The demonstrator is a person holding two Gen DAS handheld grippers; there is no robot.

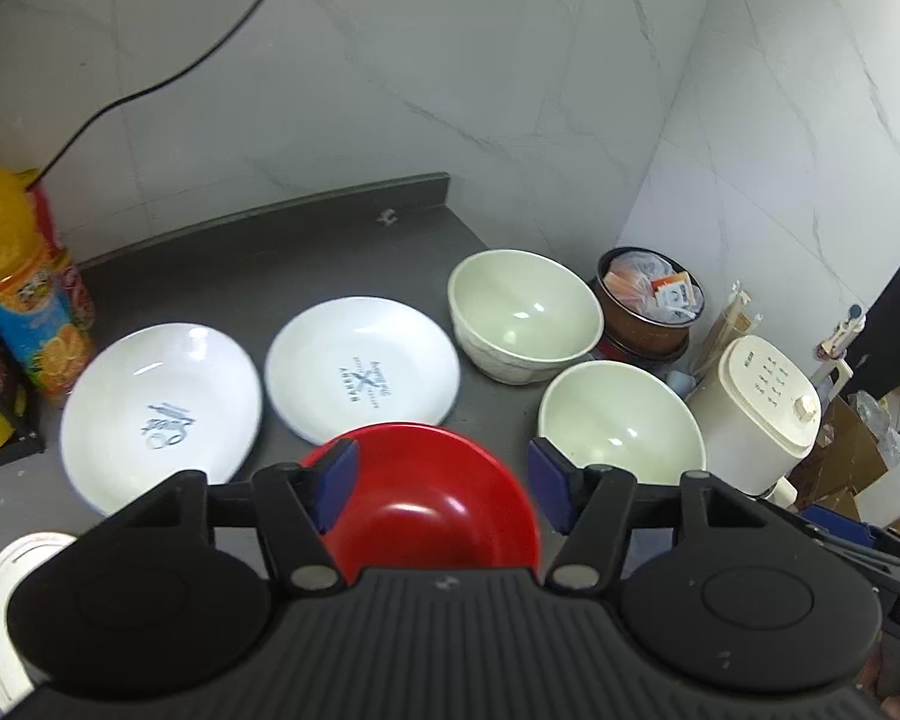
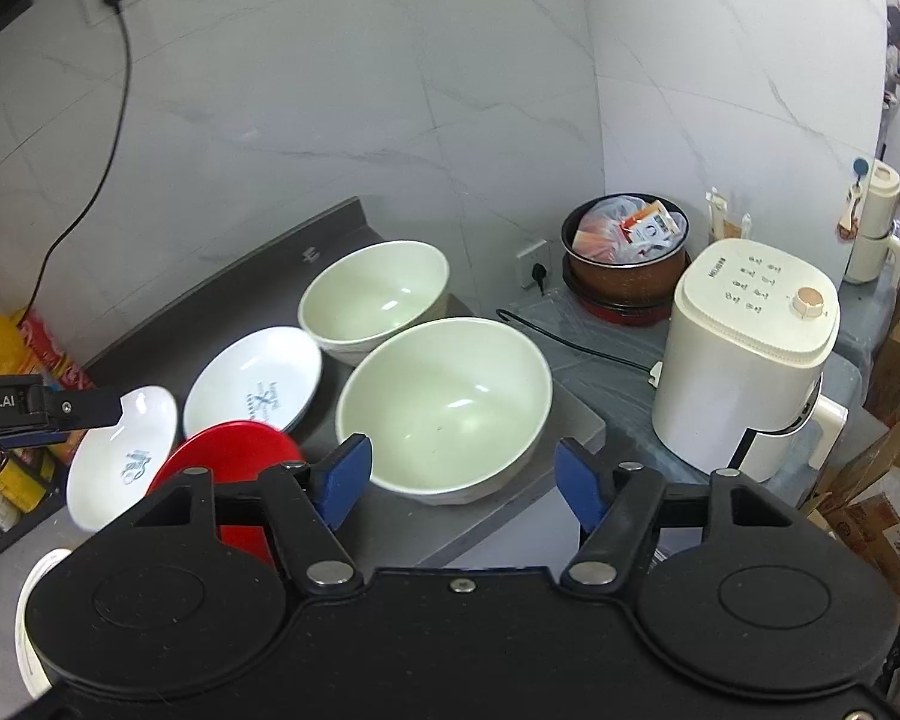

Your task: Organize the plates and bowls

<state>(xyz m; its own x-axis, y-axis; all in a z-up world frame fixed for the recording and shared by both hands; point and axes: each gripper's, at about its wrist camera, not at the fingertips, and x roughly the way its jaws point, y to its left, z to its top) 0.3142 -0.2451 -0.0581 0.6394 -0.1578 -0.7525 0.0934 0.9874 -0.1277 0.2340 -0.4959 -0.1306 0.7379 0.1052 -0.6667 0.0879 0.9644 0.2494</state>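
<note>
The dark grey worktop [image 1: 222,264] spreads below me against a white marbled wall, and everything I have to sort sits on it. Off its right edge, on a lower surface, stands a cream electric kettle with a round knob on its lid [image 2: 750,360], and beyond it a brown round pot stuffed with packets [image 2: 627,258].

On the right of the worktop, my nearer pale green ceramic bowl [image 2: 444,402] sits upright by the worktop's right corner, with a second pale green bowl [image 2: 375,300] just beyond it, the two close or touching. To their left lie two white shallow plates with blue lettering: the far one [image 1: 363,369] just beside the far bowl, the left one [image 1: 162,414] nearer the orange juice bottle [image 1: 12,294] at the far left. A glossy red bowl [image 1: 432,504] sits nearest me, between the plates and the near green bowl.

My left gripper [image 1: 441,480] hovers over the red bowl, jaws apart and holding nothing. My right gripper [image 2: 462,480] hangs before the near green bowl, jaws likewise apart and empty.
</note>
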